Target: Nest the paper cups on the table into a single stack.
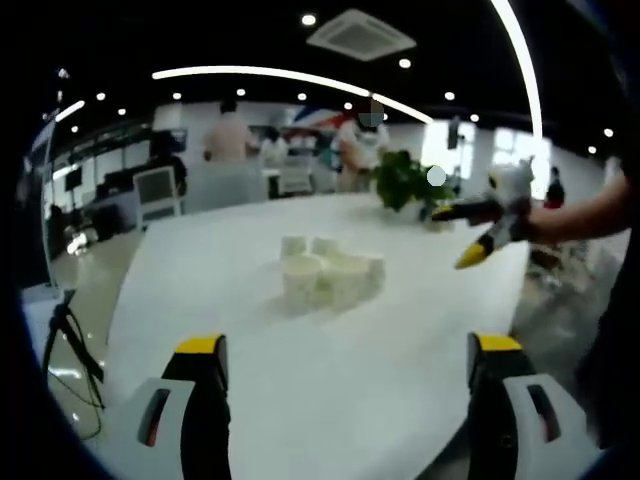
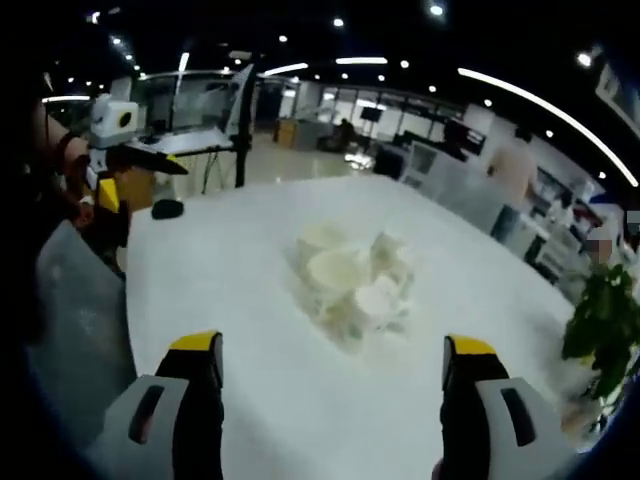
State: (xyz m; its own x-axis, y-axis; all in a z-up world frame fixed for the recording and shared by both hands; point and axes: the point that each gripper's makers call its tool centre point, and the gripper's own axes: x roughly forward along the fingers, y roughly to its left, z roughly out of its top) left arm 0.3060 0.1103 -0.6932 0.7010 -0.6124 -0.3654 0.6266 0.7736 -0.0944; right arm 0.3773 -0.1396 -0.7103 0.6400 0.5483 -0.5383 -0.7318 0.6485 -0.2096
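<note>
Several white paper cups [image 1: 328, 272] stand bunched together near the middle of the white table [image 1: 250, 380]; some are upright, some lie on their sides. In the right gripper view the same cluster of cups [image 2: 352, 282] sits ahead of the jaws. My left gripper [image 1: 345, 350] is open, well short of the cups, with nothing between its yellow-tipped jaws. My right gripper [image 2: 330, 350] is open too, also short of the cups. The right gripper [image 1: 490, 232] shows at the right of the left gripper view, held in a hand above the table edge. The left gripper [image 2: 110, 150] appears at the left of the right gripper view.
A green potted plant [image 1: 405, 180] stands at the table's far edge, also seen as the plant [image 2: 605, 325] at the right. A small dark object [image 2: 167, 208] lies near the table's edge. People stand in the office behind. A tripod [image 1: 65, 325] stands left of the table.
</note>
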